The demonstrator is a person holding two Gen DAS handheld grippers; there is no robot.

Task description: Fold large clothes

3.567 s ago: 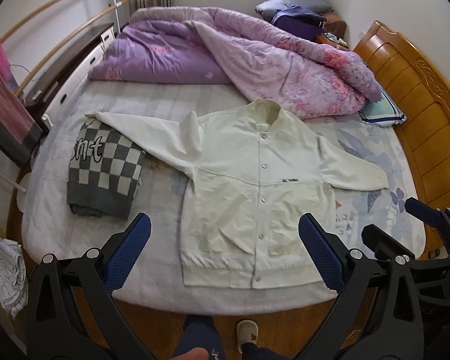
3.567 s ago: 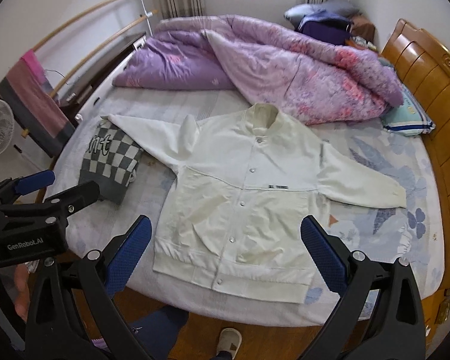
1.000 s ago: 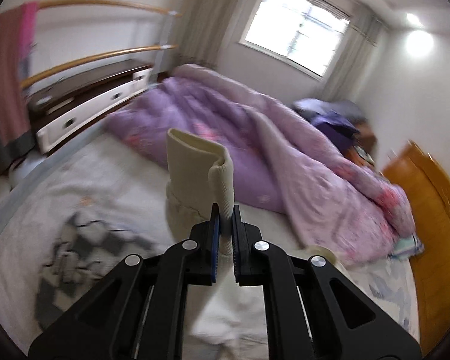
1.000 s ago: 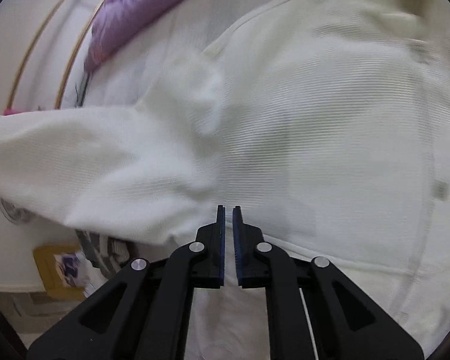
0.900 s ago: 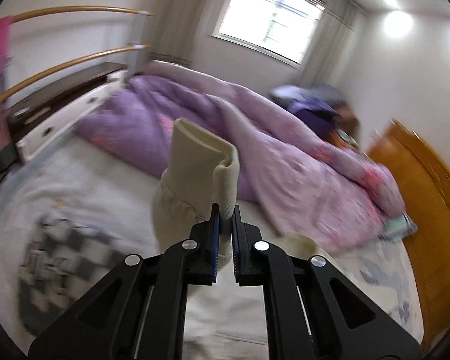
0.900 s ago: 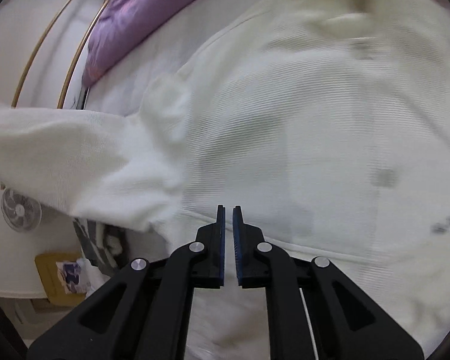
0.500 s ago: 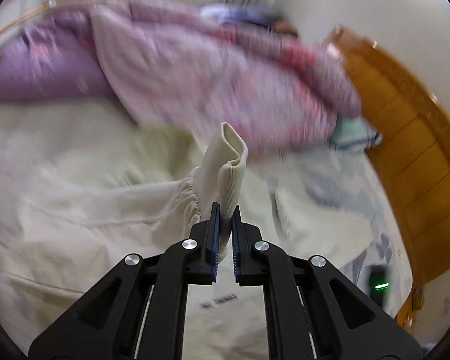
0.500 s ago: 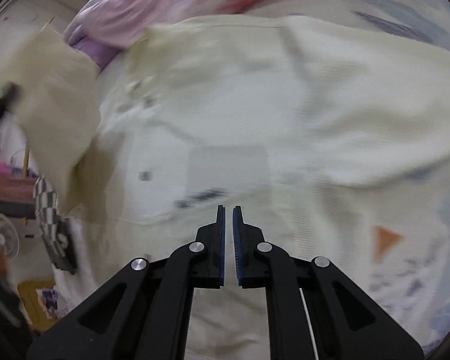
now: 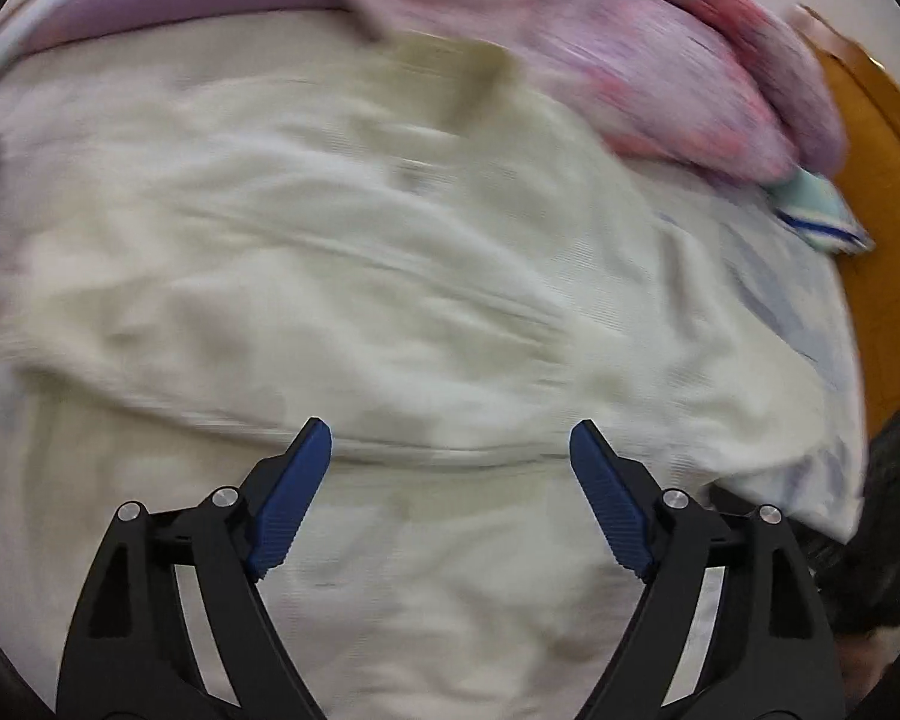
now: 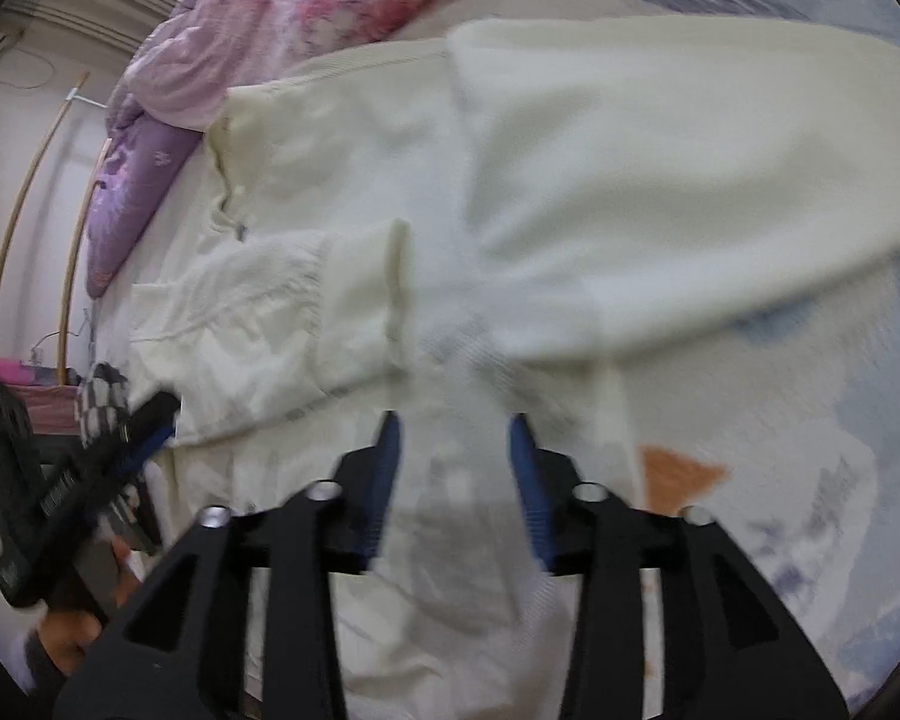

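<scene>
Released, both hand-held grippers gape over jacket.

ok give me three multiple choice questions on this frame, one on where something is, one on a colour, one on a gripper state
1. Where does the folded sleeve's cuff lie?
A. across the jacket's chest
B. hanging off the bed
C. on the quilt

2. What colour is the jacket?
A. cream white
B. navy
C. red

3. How does the left gripper stand?
A. shut on the cuff
B. open, holding nothing
C. shut on the quilt

Key:
1 A, the right wrist view shows the ribbed cuff resting on the jacket's front.
2 A, the cloth is pale cream in both views, unlike the purple quilt.
3 B, its blue pads stand wide apart with only cloth beyond them.
</scene>
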